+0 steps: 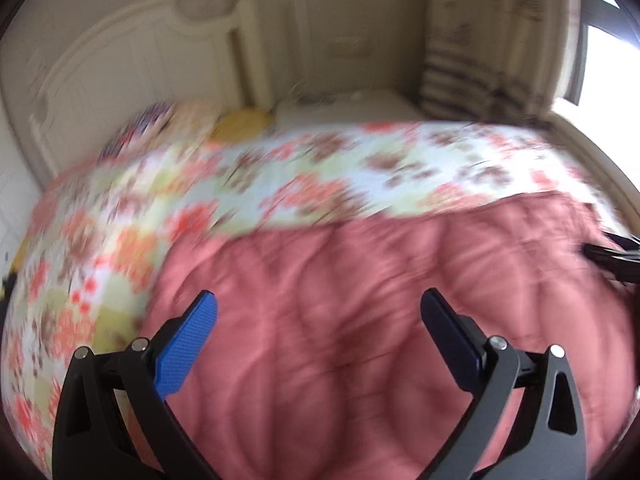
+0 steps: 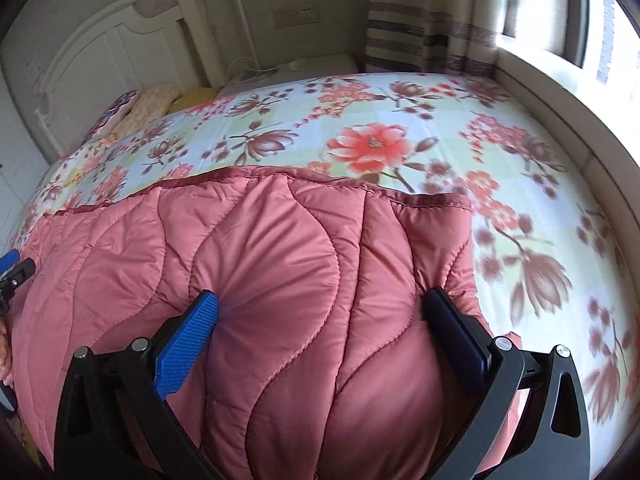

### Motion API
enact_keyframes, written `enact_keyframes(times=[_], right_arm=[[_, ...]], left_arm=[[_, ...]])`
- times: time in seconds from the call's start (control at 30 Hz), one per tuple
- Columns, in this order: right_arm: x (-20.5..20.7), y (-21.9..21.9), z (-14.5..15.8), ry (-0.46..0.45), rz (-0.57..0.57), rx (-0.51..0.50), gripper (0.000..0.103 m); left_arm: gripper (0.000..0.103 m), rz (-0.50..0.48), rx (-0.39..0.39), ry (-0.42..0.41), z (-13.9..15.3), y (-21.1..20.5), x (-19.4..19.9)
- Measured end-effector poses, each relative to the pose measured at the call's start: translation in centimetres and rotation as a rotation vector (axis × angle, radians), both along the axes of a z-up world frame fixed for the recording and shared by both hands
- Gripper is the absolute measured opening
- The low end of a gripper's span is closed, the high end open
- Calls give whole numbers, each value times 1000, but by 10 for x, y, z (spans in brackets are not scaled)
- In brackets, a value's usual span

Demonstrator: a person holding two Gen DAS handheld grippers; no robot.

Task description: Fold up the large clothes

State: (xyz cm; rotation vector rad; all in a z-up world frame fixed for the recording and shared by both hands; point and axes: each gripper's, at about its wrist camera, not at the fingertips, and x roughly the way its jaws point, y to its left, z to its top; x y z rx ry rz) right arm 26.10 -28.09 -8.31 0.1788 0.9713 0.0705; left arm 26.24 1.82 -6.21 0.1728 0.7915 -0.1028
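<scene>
A pink quilted coat point(image 2: 280, 280) lies spread on the floral bed sheet point(image 2: 520, 208). It also shows, blurred, in the left wrist view point(image 1: 360, 300). My right gripper point(image 2: 320, 304) is open, its blue fingers pressing into the puffy fabric near the coat's right edge, with a bulge of coat between them. My left gripper point(image 1: 318, 304) is open just above the coat's left part, holding nothing. The left gripper's tip shows at the left edge of the right wrist view point(image 2: 12, 268). The right gripper's dark body shows at the right edge of the left wrist view point(image 1: 616, 256).
A white headboard point(image 2: 120, 48) stands at the far left, with pillows point(image 2: 156, 100) below it. A nightstand point(image 2: 320, 64) and a striped curtain point(image 2: 420, 32) stand at the back. A window ledge point(image 2: 560, 92) runs along the bed's right side.
</scene>
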Motion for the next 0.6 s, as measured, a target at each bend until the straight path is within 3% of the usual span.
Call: enact_keyframes(times=[0.1, 0.17, 0.27, 0.3, 0.33, 0.37, 0.5, 0.6], right_arm=[[13, 1, -1, 7, 56, 4, 99], [17, 2, -1, 7, 74, 6, 99], [19, 1, -1, 7, 86, 20, 99], [19, 0, -1, 7, 88, 29, 99], [20, -1, -1, 6, 91, 43, 99], [21, -3, -1, 4, 92, 61, 99], [26, -2, -2, 14, 108, 66, 99], [29, 1, -3, 19, 122, 48, 99]], left_arm=[[101, -94, 44, -44, 12, -40, -1], [101, -105, 72, -43, 8, -59, 9], [101, -102, 84, 62, -27, -73, 41], [101, -98, 74, 139, -53, -73, 54], [101, -98, 23, 164, -61, -70, 57], [101, -90, -12, 176, -60, -65, 60], [101, -113, 6, 185, -45, -55, 61], [101, -19, 16, 110, -22, -18, 60]])
